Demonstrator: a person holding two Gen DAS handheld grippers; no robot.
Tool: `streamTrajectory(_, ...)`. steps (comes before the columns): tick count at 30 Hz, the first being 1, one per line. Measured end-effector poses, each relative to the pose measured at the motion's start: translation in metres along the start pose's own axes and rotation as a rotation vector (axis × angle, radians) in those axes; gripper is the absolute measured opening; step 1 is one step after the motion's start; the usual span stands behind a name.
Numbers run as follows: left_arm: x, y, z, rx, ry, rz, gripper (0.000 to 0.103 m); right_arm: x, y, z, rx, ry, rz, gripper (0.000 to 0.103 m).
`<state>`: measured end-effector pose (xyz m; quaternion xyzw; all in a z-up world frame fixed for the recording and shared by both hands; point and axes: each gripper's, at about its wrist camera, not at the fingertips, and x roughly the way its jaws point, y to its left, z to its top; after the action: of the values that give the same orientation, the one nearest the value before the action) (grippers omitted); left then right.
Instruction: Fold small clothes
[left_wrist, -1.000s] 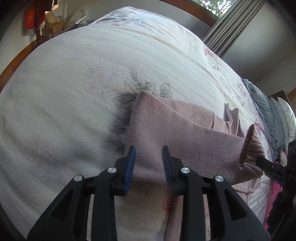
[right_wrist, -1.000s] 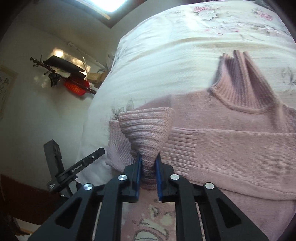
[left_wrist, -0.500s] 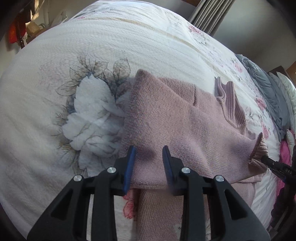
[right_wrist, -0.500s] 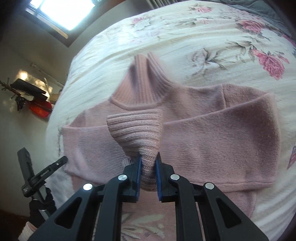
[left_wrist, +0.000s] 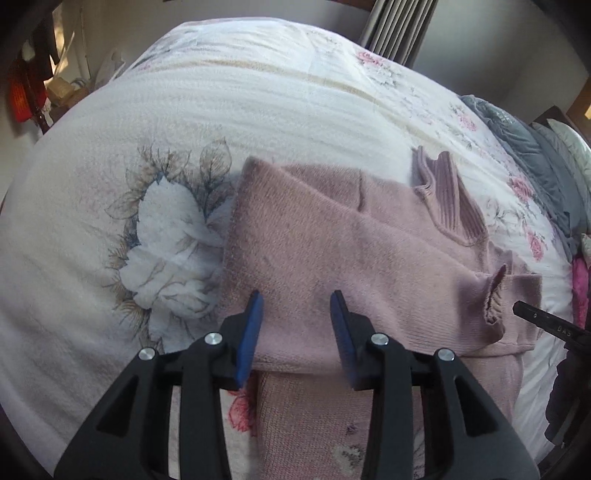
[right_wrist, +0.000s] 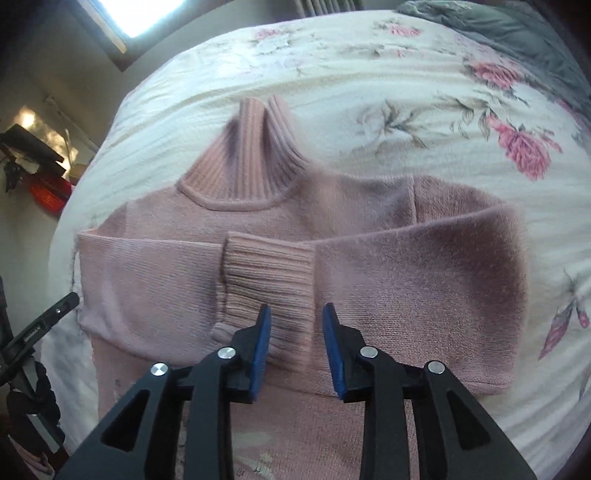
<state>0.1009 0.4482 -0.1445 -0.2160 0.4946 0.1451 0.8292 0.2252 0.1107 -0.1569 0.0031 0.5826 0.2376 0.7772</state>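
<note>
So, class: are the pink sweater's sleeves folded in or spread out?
Folded in. Both sleeves lie across the pink sweater's chest, and the ribbed cuff rests at the middle, overlapping the other sleeve.

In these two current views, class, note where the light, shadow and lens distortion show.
Right wrist view: bright window glares top left; dark shadow patch on the sweater. Left wrist view: fisheye bulges the bedspread into a dome; corners go black.

Your dusty-pink knitted turtleneck sweater (right_wrist: 369, 295) lies flat on the bed, its ribbed collar (right_wrist: 243, 162) pointing away from you. Both sleeves are folded across the chest; the ribbed cuff (right_wrist: 269, 273) of one rests on top, near the middle, slightly rumpled.
</note>
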Motion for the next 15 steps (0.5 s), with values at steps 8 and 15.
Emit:
streamTrajectory(8,0.023,-0.049,-0.005,0.047,0.053,-0.051,0.041,0.050,0.052,-0.011,-0.226,0.113,-0.159,0.061)
streamTrajectory(15,0.046,-0.050,-0.018,0.041,0.106,-0.028,0.041,0.040,0.010,-0.008,-0.085,0.068,-0.097,0.018)
